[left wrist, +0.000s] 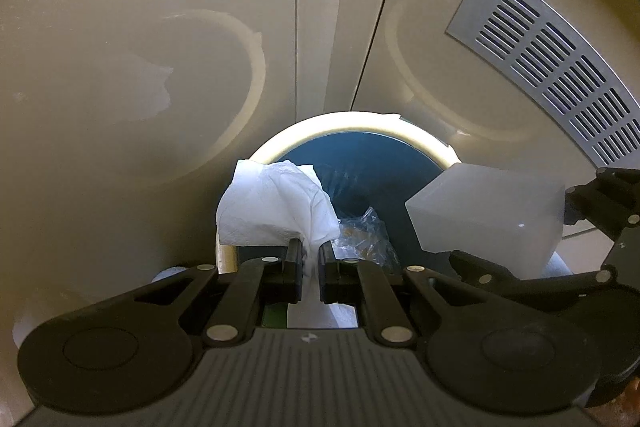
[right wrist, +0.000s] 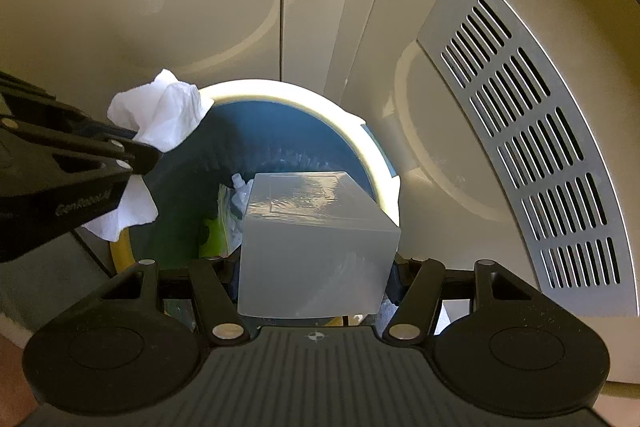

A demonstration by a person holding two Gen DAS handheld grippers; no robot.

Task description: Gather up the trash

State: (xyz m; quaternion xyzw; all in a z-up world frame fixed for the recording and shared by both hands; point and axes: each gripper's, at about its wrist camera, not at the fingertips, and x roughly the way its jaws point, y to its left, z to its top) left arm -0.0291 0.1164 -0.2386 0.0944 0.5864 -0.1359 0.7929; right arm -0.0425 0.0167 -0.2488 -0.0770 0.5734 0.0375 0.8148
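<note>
Setting: beige cabinet doors [left wrist: 160,27] and a slotted metal vent [right wrist: 532,155] behind a round bin [right wrist: 384,163] lined with a blue bag.
Left tool [left wrist: 309,259]: my jaws are pinched narrow on a crumpled white tissue [left wrist: 272,205], hanging over the bin's near-left rim.
Right tool [right wrist: 316,275]: I hold a frosted plastic box [right wrist: 316,247] at mid width, above the bin mouth.
Risk, tissue: released here, I judge it could drape on the rim or slide outside.
Risk, box: tilted corner-first, it may catch the rim or knock my other tool.
Risk, bin: wrappers [left wrist: 360,239] already inside could make the box bounce.

Both wrist views down over bin [left wrist: 436,153]
</note>
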